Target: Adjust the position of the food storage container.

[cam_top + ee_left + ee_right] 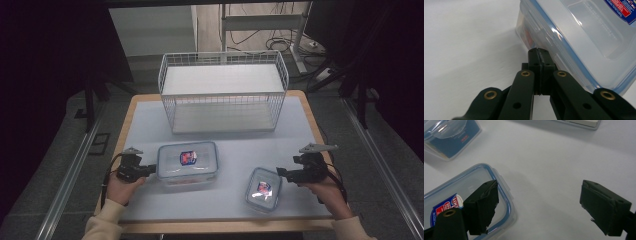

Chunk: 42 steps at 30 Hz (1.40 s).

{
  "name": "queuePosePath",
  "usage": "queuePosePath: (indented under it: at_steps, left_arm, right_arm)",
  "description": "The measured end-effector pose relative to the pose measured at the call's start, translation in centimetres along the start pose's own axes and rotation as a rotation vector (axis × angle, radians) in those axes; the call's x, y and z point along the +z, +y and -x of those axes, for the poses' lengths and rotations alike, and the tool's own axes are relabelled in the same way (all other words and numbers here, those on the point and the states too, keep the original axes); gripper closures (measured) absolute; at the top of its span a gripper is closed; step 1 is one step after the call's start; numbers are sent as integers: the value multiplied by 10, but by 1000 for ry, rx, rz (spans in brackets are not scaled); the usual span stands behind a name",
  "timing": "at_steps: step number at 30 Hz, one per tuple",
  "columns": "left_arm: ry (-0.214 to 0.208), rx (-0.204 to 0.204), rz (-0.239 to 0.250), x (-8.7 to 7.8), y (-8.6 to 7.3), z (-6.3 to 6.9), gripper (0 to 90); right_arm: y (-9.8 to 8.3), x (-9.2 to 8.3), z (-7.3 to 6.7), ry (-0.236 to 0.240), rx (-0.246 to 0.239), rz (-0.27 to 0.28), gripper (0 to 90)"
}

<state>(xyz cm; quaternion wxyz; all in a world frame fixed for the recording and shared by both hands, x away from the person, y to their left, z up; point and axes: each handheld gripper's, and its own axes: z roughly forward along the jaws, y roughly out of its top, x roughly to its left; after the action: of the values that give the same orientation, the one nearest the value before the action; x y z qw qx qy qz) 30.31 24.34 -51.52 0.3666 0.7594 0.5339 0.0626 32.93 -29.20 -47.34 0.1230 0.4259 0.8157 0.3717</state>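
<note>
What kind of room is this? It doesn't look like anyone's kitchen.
Probably a lab or recording workspace, not a home. A person works handheld grippers, left gripper and right gripper, over a padded table holding a wire basket and lidded food boxes, with loose cables behind.

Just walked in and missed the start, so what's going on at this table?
A person works two handheld grippers over a white table. The left gripper, jaws shut, presses against the side of the large lidded container. The right gripper, jaws open, hovers by the small lidded container. The wire basket stands behind them.
</note>
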Motion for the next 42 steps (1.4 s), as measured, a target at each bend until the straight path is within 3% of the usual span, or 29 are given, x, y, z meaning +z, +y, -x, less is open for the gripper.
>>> queuePosePath:
  at_steps: [17,25,29,30,34,42]
  left_arm:
    - [-69,43,-20,42,34,40,900]
    - [-76,62,-21,52,42,50,900]
    - [-97,60,-20,51,42,47,900]
    - [-100,57,-8,46,42,44,900]
    - [-97,56,20,31,41,41,900]
    - [-93,79,30,17,38,43,885]
  right_arm:
    - [0,-1,1,0,-1,5,150]
    - [0,-1,1,0,-2,10,149]
    - [1,-3,1,5,13,26,149]
    - [2,-5,2,14,36,46,149]
    - [4,-7,2,32,54,60,149]
    - [7,-3,-4,47,37,40,149]
